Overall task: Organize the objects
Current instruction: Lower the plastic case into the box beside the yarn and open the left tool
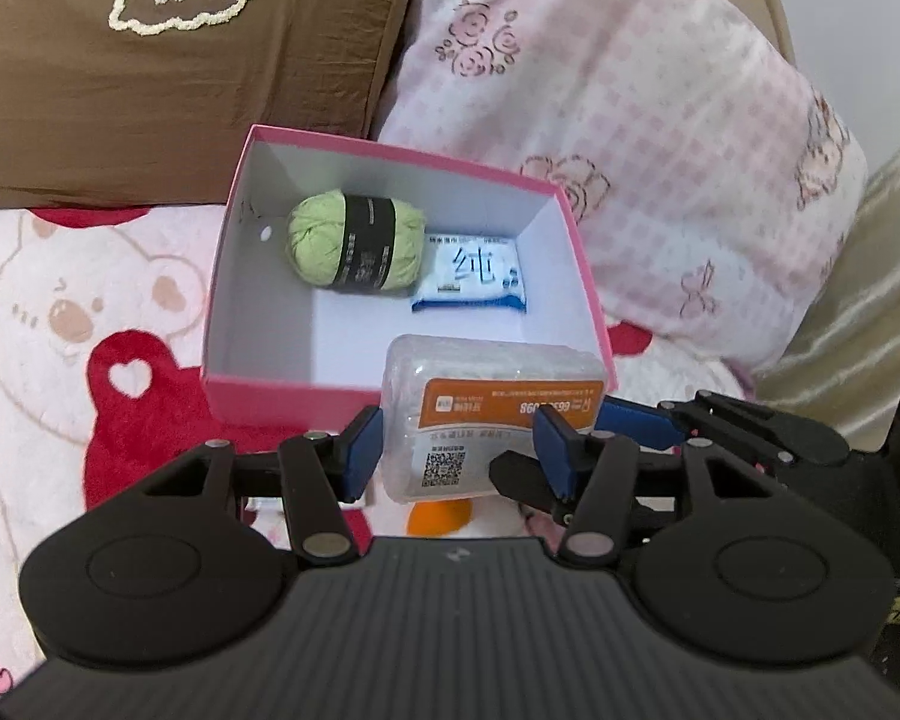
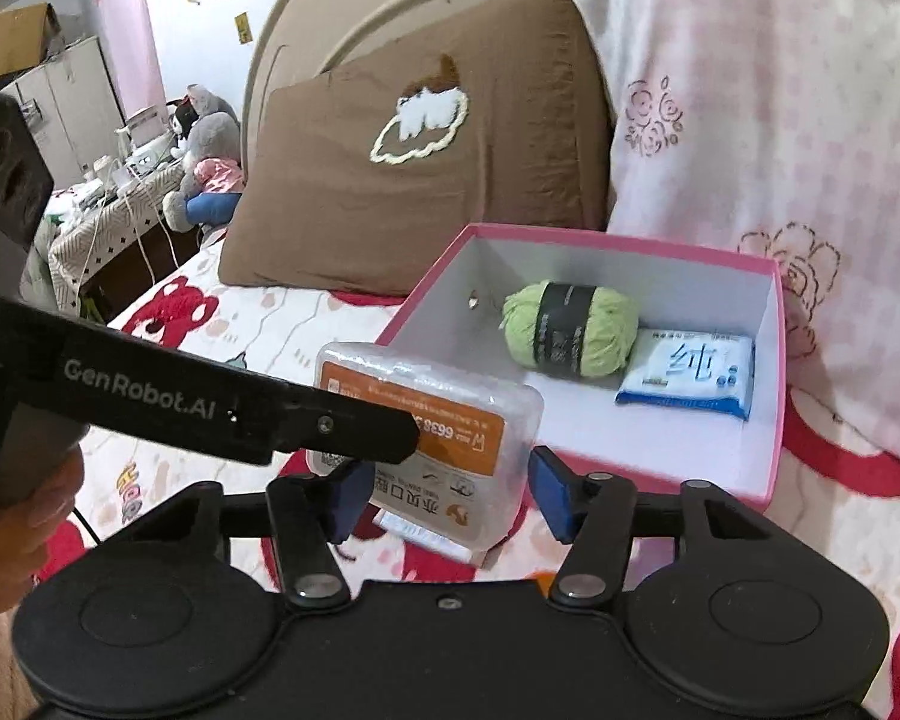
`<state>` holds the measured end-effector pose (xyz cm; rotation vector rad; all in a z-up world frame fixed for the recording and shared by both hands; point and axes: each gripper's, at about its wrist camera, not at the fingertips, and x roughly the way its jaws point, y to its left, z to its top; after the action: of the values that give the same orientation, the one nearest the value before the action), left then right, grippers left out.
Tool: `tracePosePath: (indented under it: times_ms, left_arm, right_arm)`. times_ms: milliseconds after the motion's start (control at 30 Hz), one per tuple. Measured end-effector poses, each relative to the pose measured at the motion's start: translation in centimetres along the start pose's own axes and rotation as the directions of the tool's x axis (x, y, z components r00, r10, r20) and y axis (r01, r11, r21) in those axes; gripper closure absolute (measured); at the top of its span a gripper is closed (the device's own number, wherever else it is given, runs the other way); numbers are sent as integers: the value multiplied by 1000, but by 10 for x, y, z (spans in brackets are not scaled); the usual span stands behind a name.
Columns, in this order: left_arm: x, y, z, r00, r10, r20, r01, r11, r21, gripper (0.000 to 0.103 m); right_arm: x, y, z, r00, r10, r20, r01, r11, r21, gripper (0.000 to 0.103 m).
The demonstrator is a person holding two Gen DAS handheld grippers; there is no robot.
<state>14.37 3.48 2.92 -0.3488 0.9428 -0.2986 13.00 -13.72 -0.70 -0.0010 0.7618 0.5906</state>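
Clamping from two sides, both grippers grasp one clear plastic box with an orange label and a QR code. In the left wrist view, the left gripper is partly closed. Its blue pads sit against the near end of the plastic box, one at the left edge and one over the lower right. The right gripper's fingers reach in from the right and meet the same box at its far right end.

From the right wrist view, the right gripper is also narrowed to about the box's width. One pad is tucked at the lower left of the box and the other just beside its right edge. Contact there looks firm, though the left pad is partly hidden. The left gripper's black finger crosses the label, and a hand grips its handle.

Held off the cartoon bedspread, the plastic box hangs tilted at the near wall of an open pink cardboard box. Inside, against the far wall, lie a green yarn ball and a blue-and-white wipes packet, touching each other.
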Motion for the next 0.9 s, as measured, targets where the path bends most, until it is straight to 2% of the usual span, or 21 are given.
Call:
tracePosePath:
  times_ms: [133,267,433,500,600,900]
  left_arm:
    - [13,1,21,1000,16,-22,-16,1000,-8,50]
    - [37,8,40,998,57,-39,-57,998,5,50]
    - [69,32,55,999,37,-35,-39,996,-77,51]
    - [80,43,56,999,24,-32,-27,994,-108,52]
    - [92,51,54,999,20,-49,-25,995,-95,56]
    - [123,65,44,997,53,-62,-59,994,-89,58]
  right_arm:
    - [9,-12,19,1000,4,-11,-4,1000,11,43]
    - [32,-30,37,997,35,-65,-32,998,49,43]
    - [70,-57,51,993,48,-104,-37,994,106,45]
    - [82,-69,54,991,63,-116,-46,988,146,48]
    - [97,-81,53,987,86,-139,-59,981,187,51]
    - [133,-92,37,973,91,-210,-47,978,203,51]
